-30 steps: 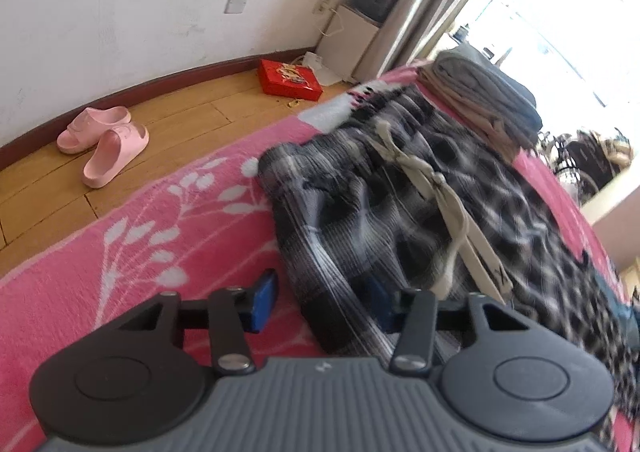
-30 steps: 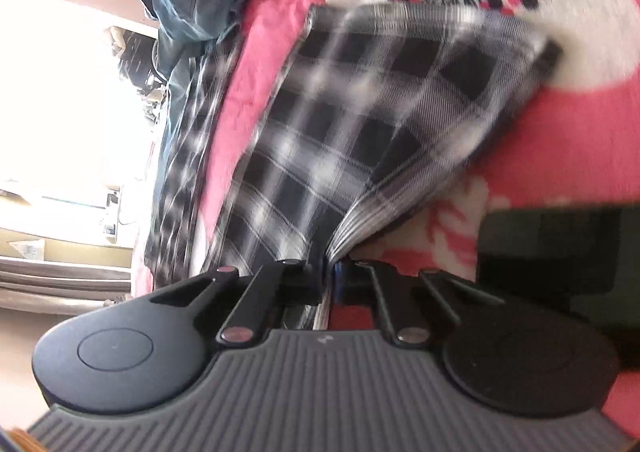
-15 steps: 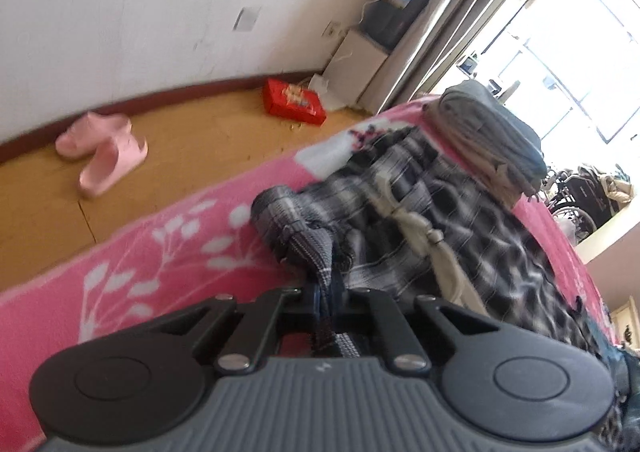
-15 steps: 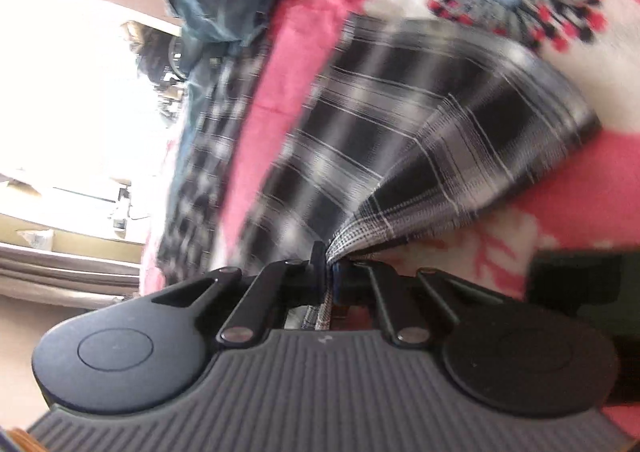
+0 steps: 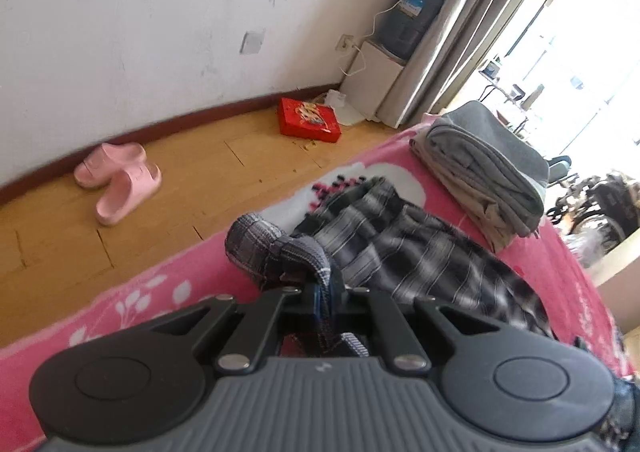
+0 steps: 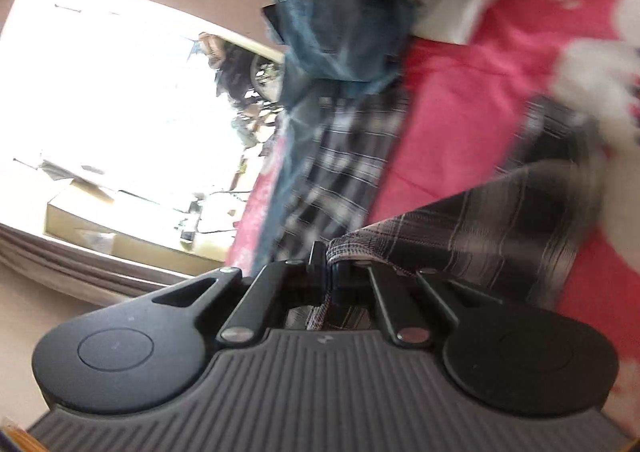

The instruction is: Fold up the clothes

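Observation:
Black-and-white plaid trousers (image 5: 404, 256) lie across the pink floral bedspread (image 5: 168, 284). My left gripper (image 5: 325, 294) is shut on a bunched edge of them, which is lifted off the bed. In the right wrist view the same plaid trousers (image 6: 492, 228) stretch away from my right gripper (image 6: 329, 276), which is shut on their hem. That cloth hangs taut above the bedspread (image 6: 452, 116). The right wrist view is rolled sideways and blurred.
A folded grey and beige stack (image 5: 484, 168) sits on the bed's far end. Pink slippers (image 5: 120, 180) and a red box (image 5: 308, 124) lie on the wood floor by the wall. A heap of blue denim clothes (image 6: 340, 16) lies at the bed's far side.
My left gripper closed on the trouser edge and lifted it. My right gripper, shut on the hem throughout, rose and swung, dragging the cloth off the bed.

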### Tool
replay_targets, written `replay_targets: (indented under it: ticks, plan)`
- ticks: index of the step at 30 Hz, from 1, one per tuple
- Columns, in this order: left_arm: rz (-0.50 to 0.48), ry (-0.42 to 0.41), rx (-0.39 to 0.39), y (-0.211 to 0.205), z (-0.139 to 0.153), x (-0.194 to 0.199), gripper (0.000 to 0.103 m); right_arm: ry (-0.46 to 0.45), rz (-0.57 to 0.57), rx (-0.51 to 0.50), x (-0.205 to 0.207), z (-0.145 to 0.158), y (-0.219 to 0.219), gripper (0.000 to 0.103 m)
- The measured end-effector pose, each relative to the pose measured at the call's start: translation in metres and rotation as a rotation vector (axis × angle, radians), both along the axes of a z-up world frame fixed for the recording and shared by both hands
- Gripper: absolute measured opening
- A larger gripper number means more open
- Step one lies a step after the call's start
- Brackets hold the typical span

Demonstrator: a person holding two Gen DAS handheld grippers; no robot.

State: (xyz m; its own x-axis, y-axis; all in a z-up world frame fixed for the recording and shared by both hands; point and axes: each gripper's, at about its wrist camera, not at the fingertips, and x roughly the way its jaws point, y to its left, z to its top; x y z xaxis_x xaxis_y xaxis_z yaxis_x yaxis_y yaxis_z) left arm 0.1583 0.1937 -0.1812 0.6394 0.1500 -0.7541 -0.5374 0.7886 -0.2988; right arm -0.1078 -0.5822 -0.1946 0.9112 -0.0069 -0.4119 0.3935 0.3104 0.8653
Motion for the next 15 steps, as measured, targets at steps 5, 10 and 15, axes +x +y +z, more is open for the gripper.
replay_targets:
  ticks: [5,10,15]
  plan:
    - [0.017,0.110,0.164,-0.034,0.020,0.033,0.005,-0.042,0.084,0.027,0.056,-0.003,-0.028,0.001]
    - [0.018,0.237,0.299,-0.062,0.039,0.070,0.005,-0.037,0.117,0.105,0.103,-0.017,-0.047,0.001]
    - [0.077,0.209,0.188,-0.054,0.045,0.095,0.005,-0.019,0.081,0.153,0.135,-0.016,-0.053,0.001]
